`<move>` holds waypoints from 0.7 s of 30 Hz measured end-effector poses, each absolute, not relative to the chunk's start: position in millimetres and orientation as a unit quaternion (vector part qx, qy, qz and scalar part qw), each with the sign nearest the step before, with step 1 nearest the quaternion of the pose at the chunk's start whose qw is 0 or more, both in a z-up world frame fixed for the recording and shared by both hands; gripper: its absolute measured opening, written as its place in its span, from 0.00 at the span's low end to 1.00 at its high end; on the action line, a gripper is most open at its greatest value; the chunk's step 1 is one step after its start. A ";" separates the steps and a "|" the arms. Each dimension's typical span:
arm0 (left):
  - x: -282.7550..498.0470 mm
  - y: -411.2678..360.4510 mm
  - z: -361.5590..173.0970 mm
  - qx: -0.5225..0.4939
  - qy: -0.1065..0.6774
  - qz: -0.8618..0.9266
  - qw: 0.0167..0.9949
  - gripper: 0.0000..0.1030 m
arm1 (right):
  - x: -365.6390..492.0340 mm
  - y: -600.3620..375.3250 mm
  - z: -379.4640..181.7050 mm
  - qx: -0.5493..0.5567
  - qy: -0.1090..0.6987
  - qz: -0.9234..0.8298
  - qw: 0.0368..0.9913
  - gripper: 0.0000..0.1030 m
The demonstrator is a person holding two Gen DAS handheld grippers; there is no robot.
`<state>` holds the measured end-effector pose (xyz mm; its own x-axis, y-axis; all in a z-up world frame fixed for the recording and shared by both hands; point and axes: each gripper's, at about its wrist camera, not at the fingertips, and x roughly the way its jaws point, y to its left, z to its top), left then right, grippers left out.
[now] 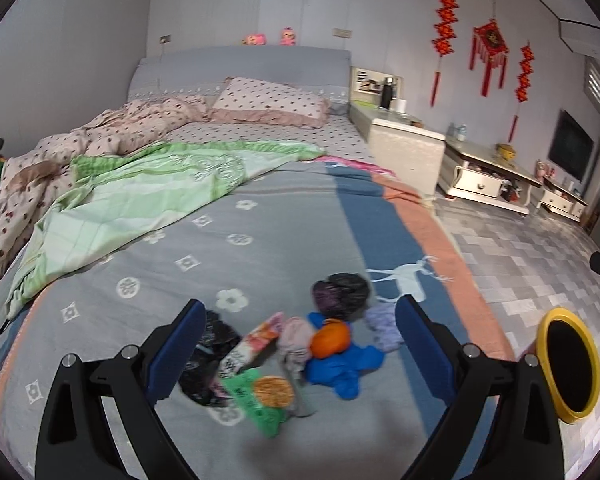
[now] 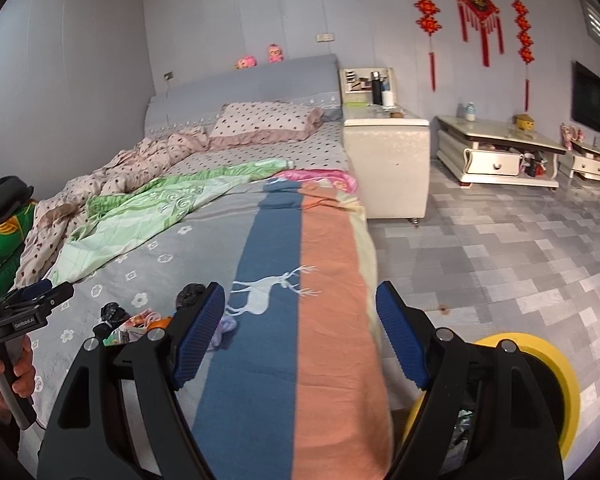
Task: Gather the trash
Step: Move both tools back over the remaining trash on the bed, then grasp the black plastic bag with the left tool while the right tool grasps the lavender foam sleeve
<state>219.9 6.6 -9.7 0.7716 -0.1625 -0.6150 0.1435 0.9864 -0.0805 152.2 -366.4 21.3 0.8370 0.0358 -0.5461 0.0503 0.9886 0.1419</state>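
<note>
A heap of trash lies on the near end of the bed: a blue glove [image 1: 342, 366], an orange ball [image 1: 331, 338], a black-purple bag [image 1: 342, 294], a black bag [image 1: 206, 360], a snack wrapper [image 1: 252, 346] and a green packet [image 1: 266, 398]. My left gripper [image 1: 298, 354] is open, its fingers either side of the heap, just above it. My right gripper [image 2: 300, 338] is open and empty over the bed's orange stripe; the heap [image 2: 140, 322] lies to its left. A yellow-rimmed bin [image 1: 570, 364] stands on the floor beside the bed and also shows in the right wrist view [image 2: 540, 384].
The bed [image 1: 204, 248] carries a green quilt [image 1: 140, 188], a dotted duvet and a pillow. A white nightstand [image 2: 386, 160] and low cabinets [image 2: 500, 152] stand along the wall. Grey tiled floor [image 2: 500, 260] lies right of the bed.
</note>
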 end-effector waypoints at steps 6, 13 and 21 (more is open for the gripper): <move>232.8 45.8 -32.9 -0.024 0.347 -0.050 0.936 0.89 | 188.7 -326.5 -4.5 0.068 0.313 0.032 0.947 0.72; 252.6 77.6 -67.9 -0.033 0.373 -0.024 0.927 0.89 | 235.2 -283.0 -47.4 0.044 0.351 0.063 0.933 0.72; 276.5 104.0 -111.1 -0.044 0.408 -0.003 0.912 0.89 | 281.3 -247.7 -99.1 0.016 0.393 0.080 0.916 0.72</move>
